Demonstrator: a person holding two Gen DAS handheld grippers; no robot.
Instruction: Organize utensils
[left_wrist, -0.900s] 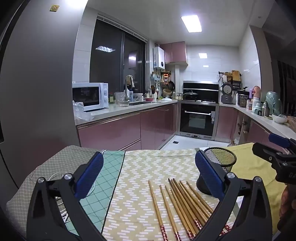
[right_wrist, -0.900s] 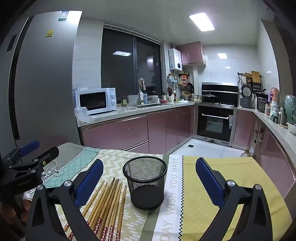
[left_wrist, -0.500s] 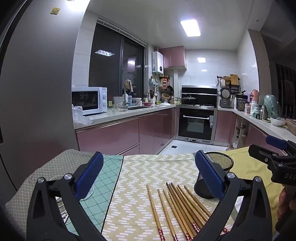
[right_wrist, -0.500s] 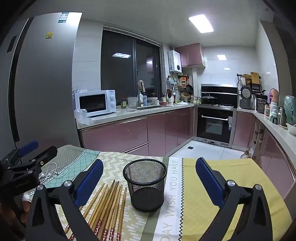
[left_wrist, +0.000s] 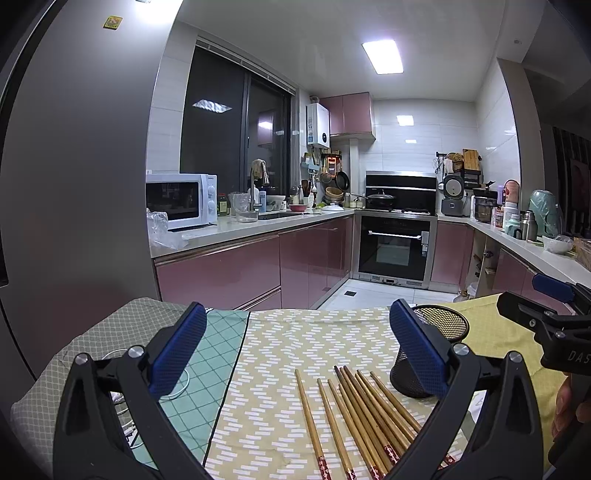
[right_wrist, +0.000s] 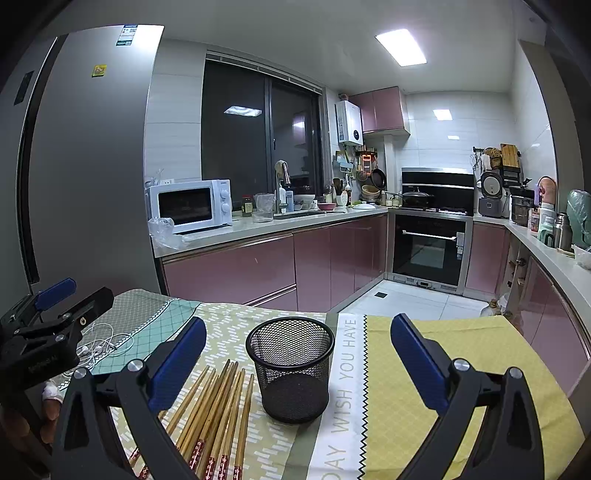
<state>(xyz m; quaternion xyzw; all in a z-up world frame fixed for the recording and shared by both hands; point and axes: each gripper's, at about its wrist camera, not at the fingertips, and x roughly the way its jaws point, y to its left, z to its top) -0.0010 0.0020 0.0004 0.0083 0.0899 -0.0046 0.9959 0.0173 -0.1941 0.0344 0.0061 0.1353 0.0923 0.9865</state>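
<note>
Several wooden chopsticks with red patterned ends lie side by side on the patterned cloth, also visible as chopsticks in the right wrist view. A black mesh cup stands upright just right of them; in the left wrist view the mesh cup is partly hidden behind a blue pad. My left gripper hovers open above the cloth, nothing between its pads. My right gripper is open too, the cup standing ahead between its fingers, untouched. Each gripper shows at the other view's edge.
The table carries a yellow cloth on the right and a green and grey cloth on the left. White earphone cables lie on the left cloth. Behind are pink kitchen cabinets, a microwave and an oven.
Both views have tilted slightly downward toward the table, so the chopsticks and cup sit a little higher in frame. Both grippers stay open and hold nothing.
</note>
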